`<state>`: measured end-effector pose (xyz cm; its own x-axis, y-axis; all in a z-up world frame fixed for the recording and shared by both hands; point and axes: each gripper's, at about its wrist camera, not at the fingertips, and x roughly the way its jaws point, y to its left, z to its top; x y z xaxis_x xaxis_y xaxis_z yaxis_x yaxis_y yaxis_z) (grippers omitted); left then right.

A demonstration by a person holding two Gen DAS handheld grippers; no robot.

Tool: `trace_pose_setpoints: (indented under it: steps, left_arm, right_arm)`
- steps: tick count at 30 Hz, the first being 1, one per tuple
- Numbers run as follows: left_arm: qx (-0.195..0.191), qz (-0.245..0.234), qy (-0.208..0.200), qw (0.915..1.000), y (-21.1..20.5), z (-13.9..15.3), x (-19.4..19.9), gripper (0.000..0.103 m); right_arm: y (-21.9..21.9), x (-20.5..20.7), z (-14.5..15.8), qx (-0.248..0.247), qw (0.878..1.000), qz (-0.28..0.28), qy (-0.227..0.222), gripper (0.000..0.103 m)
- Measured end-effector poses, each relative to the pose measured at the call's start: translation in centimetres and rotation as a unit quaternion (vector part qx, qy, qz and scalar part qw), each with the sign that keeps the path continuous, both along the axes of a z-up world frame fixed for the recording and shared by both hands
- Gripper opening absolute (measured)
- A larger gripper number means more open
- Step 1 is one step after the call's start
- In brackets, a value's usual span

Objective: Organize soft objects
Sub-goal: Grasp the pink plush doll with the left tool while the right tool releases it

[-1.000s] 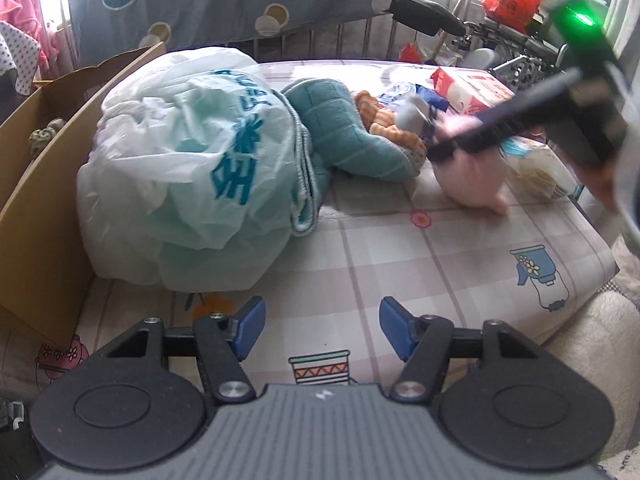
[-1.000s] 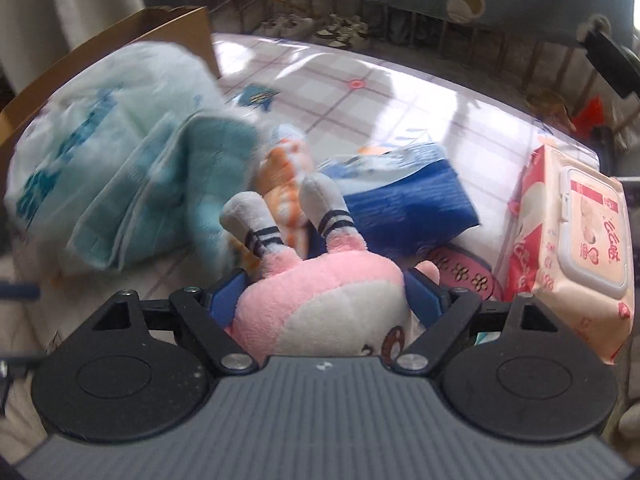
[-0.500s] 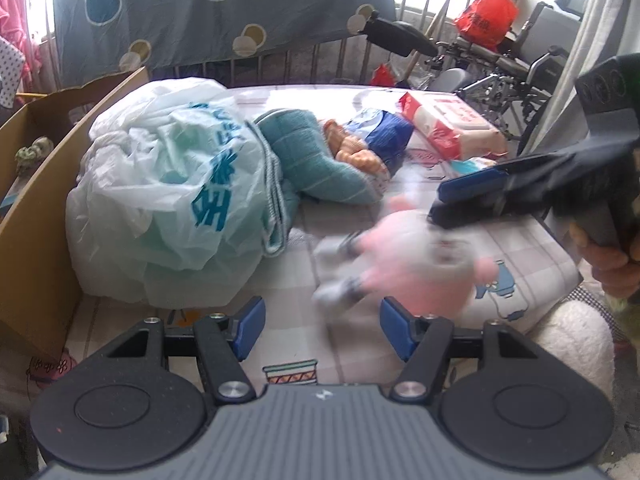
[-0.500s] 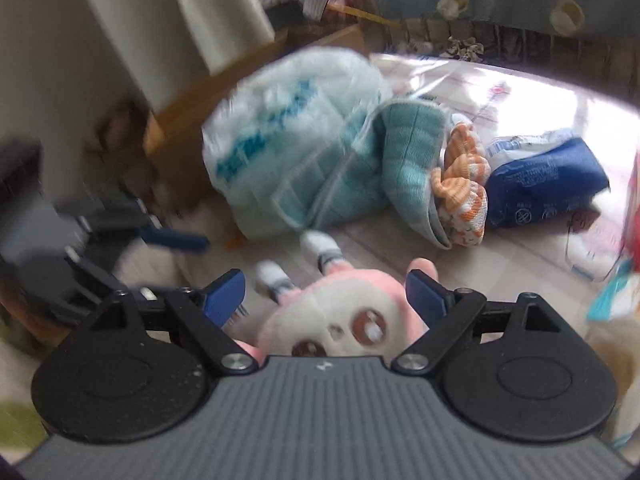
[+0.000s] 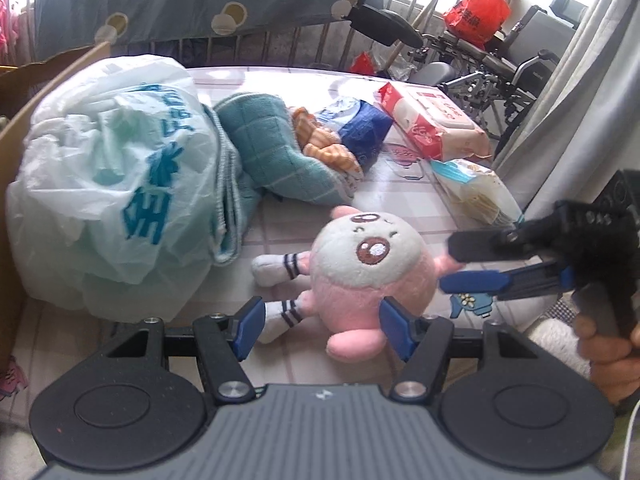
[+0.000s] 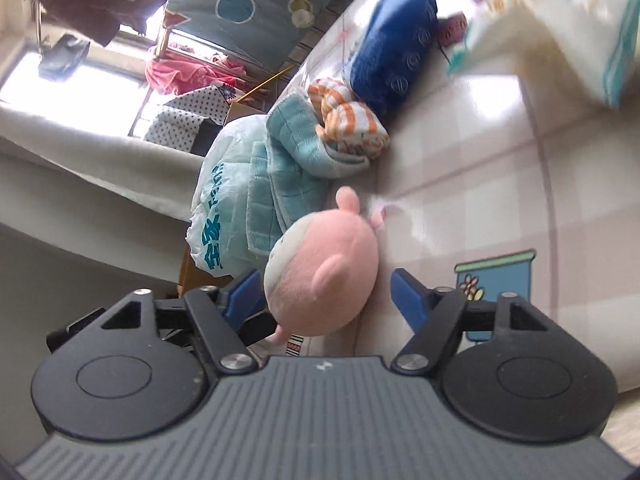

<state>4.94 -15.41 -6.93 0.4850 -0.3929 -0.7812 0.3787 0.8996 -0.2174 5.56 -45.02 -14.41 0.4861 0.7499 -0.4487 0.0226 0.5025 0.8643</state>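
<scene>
Presently the pink plush toy (image 5: 370, 276) lies on the checked table (image 5: 400, 200); left gripper (image 5: 324, 326) and right gripper (image 6: 326, 294) both spread, gripping nothing

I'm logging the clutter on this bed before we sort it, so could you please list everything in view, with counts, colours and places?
Round pink-and-white plush toy with striped socks: one, lying near the front edge, between the fingers of both grippers.
Translucent white plastic bag with teal print: one, stuffed, far left.
Teal checked towel: one, folded, beside the bag.
Orange-striped cloth bundle: one, resting against the towel.
Dark blue soft pack: one, behind the bundle.
Red-and-pink wet-wipes pack: one, far right.
Cream packet with teal edging: one, right edge.
Brown cardboard box: one, left of the bag.
Checked printed bedsheet: one, pale pink, under everything.
Left gripper: black, blue pads, open.
Right gripper: same, open.
</scene>
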Motion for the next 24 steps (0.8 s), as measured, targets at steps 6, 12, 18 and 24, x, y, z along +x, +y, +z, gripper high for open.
trace_pose_setpoints:
  steps: [6,12,18,24]
  left_arm:
    - [-0.02,-0.016,0.034,0.9991,-1.0,-0.9,1.6,0.064]
    - [-0.05,-0.062,0.072,0.9942,-2.6,-1.6,1.2,0.064]
    - [-0.048,-0.088,0.054,0.9935,-3.1,-0.4,0.4,0.07]
    - [-0.002,-0.058,-0.006,0.9983,-3.2,1.1,1.8,0.08]
  right_arm:
    - [0.6,0.9,-1.3,0.004,1.0,-0.002,0.01,0.046]
    - [-0.1,2.5,-0.9,-0.005,1.0,-0.006,0.003,0.045]
    - [-0.4,3.5,0.3,-0.051,0.998,-0.029,-0.017,0.051]
    - [-0.5,4.4,0.2,-0.06,0.997,-0.034,-0.021,0.053]
